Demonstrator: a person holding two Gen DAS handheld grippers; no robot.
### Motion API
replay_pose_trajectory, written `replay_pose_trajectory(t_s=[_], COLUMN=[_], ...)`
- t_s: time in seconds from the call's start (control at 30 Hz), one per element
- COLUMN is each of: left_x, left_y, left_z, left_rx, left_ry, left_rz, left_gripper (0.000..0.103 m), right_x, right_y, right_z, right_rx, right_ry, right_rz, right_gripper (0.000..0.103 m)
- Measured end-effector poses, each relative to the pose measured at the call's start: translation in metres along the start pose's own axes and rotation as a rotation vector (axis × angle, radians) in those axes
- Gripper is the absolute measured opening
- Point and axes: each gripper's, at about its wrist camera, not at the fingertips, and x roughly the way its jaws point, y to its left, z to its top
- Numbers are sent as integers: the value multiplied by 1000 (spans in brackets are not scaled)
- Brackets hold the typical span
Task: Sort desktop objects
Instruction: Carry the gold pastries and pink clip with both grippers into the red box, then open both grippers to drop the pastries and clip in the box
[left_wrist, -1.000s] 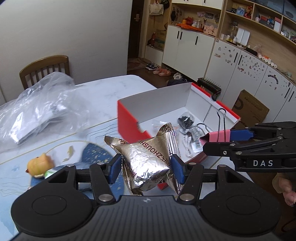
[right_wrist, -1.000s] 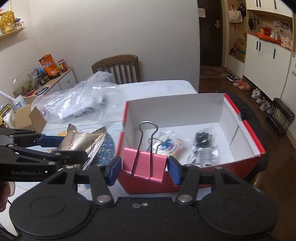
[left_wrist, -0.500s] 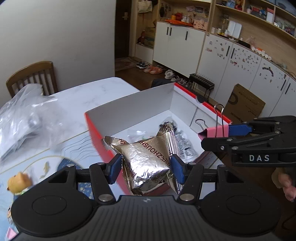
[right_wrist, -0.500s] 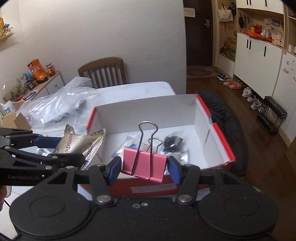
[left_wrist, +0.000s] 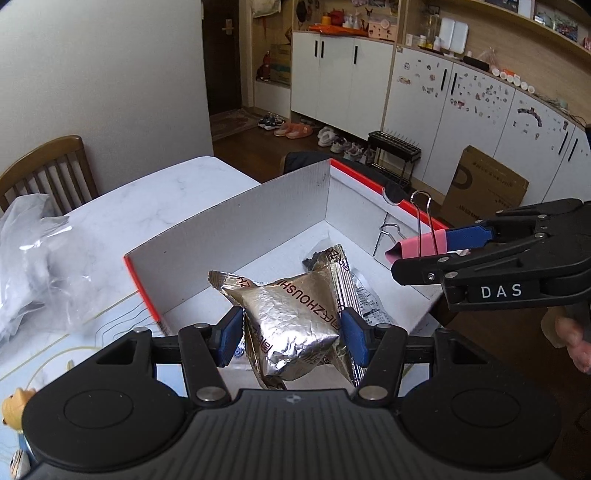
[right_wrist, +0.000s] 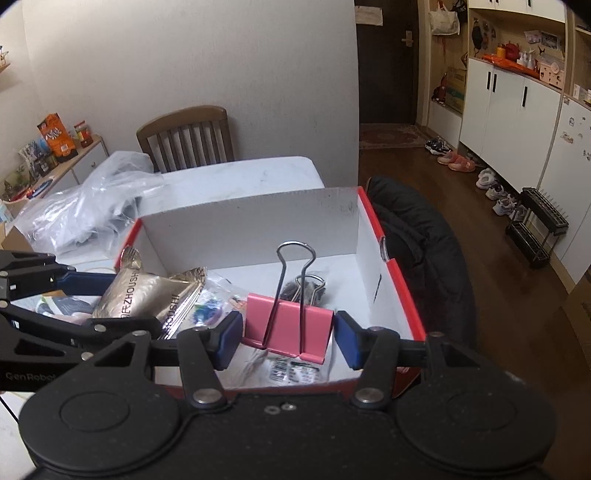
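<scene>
My left gripper (left_wrist: 291, 334) is shut on a crinkled silver foil snack packet (left_wrist: 295, 314) and holds it over the open red box with white inner walls (left_wrist: 258, 214). My right gripper (right_wrist: 288, 334) is shut on a pink binder clip (right_wrist: 286, 326) and holds it above the same box (right_wrist: 255, 221). The clip (left_wrist: 421, 245) also shows in the left wrist view at the right, and the packet (right_wrist: 147, 291) shows in the right wrist view at the left. Small bagged items (right_wrist: 303, 286) lie on the box floor.
A crumpled clear plastic bag (right_wrist: 92, 203) lies on the white marble table (left_wrist: 147, 199) behind the box. A wooden chair (right_wrist: 188, 138) stands at the far table edge. A small orange toy (left_wrist: 14, 400) sits at the left. A black jacket (right_wrist: 417, 236) hangs past the box.
Both grippers have moved forward with their loads, from beside the box's near wall to over its inside. The packet and the clip stay gripped.
</scene>
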Motion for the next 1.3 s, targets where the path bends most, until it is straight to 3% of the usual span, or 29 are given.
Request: replay_pose_trajectory(t_s=[0.73, 0.93, 1.3], left_x=[73, 84, 93], left_y=[-3, 3, 3], left_z=[17, 11, 10], left_rx=[161, 170, 169], left_ry=[112, 145, 178], left_rz=[-16, -3, -49], left_gripper=[57, 57, 58], right_x=[73, 89, 102], right_y=[-9, -8, -9], right_z=[3, 3, 2], right_rx=[-86, -120, -139], right_ry=[181, 215, 250], right_rz=[5, 5, 20], right_gripper=[54, 54, 49])
